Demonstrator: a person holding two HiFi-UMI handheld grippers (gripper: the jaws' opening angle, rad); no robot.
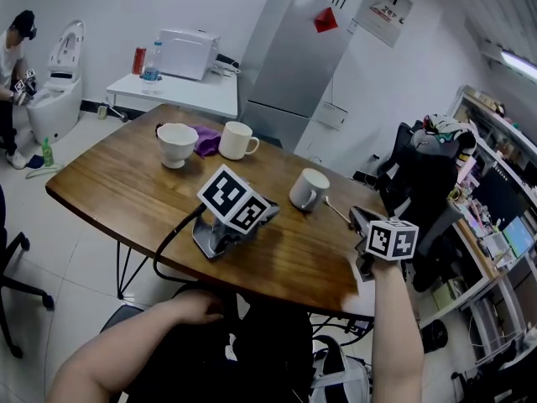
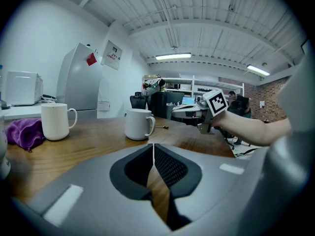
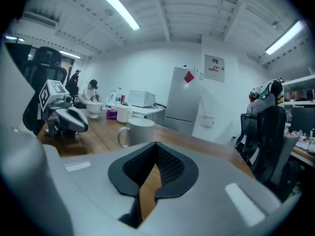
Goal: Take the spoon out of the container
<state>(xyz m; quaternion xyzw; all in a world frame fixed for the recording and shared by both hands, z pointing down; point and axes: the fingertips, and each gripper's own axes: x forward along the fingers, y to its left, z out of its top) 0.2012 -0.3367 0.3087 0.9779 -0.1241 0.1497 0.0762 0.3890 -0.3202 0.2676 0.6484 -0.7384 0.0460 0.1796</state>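
Note:
A small metal spoon lies flat on the wooden table, just right of a white mug and outside it. My right gripper, held in a hand near the table's right edge, points at the spoon's handle end. Its jaws are shut, and whether they touch the handle I cannot tell. In the right gripper view the jaws meet with nothing between them, and the spoon is hidden. My left gripper lies on the table with no hand on it, jaws shut and empty.
At the table's far side stand a second white mug, a white footed cup and a purple cloth. A black office chair is close to the right edge. A fridge and a side table are behind.

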